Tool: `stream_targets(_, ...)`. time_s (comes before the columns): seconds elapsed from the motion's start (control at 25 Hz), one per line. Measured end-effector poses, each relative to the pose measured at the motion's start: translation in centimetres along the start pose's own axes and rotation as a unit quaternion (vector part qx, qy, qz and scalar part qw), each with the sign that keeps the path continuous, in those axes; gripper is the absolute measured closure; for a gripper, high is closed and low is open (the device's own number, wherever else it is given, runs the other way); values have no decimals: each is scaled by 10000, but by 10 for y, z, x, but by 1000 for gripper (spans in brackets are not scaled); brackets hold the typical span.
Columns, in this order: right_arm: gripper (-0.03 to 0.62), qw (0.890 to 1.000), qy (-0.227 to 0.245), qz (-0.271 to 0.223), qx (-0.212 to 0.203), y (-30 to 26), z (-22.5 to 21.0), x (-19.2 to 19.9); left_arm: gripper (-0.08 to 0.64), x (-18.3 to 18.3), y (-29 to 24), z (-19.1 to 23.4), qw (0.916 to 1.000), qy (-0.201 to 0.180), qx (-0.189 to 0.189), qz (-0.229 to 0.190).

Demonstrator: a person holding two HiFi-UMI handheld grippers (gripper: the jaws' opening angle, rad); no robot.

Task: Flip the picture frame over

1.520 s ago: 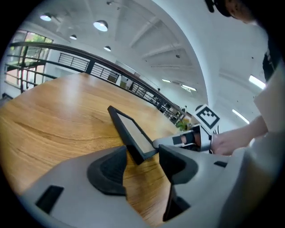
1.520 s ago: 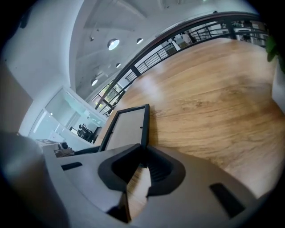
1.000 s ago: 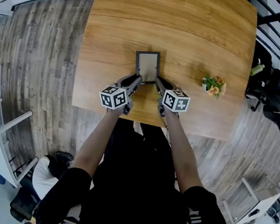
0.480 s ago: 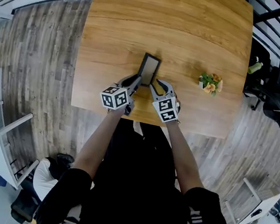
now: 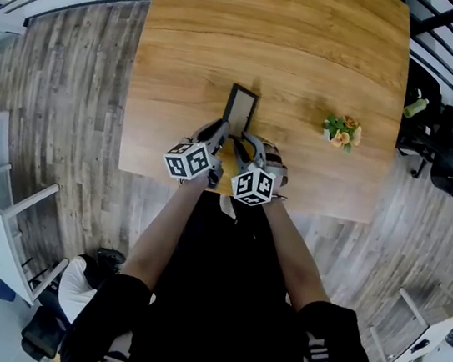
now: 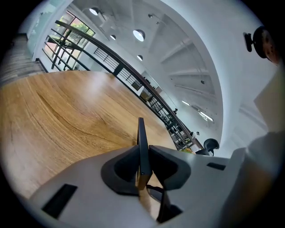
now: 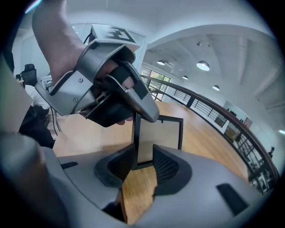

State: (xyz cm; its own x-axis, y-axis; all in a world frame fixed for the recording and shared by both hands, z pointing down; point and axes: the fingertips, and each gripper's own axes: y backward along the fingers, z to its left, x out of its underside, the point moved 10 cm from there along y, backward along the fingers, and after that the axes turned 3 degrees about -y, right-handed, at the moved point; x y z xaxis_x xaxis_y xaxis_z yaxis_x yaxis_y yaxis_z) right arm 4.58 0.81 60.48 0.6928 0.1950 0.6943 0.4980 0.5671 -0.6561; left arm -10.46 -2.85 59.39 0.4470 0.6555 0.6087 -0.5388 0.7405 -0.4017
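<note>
**A:** While the left tool is clamped on the picture frame, treat that grip as the pivot. The frame stands on edge on the worktop, near its front edge. I'd call the flip about halfway.

**B:** Right tool?

**A:** Its jaws have just been opening and stand apart. The frame's lower corner sits between them, but the pads aren't pressing. Left is the only real grip.

**B:** So the frame could twist in a single clamp on a thin rim.

**A:** That's my worry. In the left gripper view the frame is edge-on between the pads, so there's little contact area. I'd keep the bottom edge touching the wood, lean it over slowly, and either re-clamp with the right tool or use it as a stop on the open face before lowering.

**B:** Clearance?

**A:** The flower sprig is well apart to the right, and I can't see anything else on the wood. Lay the frame down flat, don't let go while it's upright.
</note>
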Motion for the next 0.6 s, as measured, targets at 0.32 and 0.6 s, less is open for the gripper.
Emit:
stream_targets(0.32,437,9995,103,-293,-88,6,2,-11,476,-4,6,-3,9988,286,-117,-372)
stream_targets(0.6,447,9991,270,-138,287,-2,-3,-17,476,-5,4,-23,9992,263,86,-286)
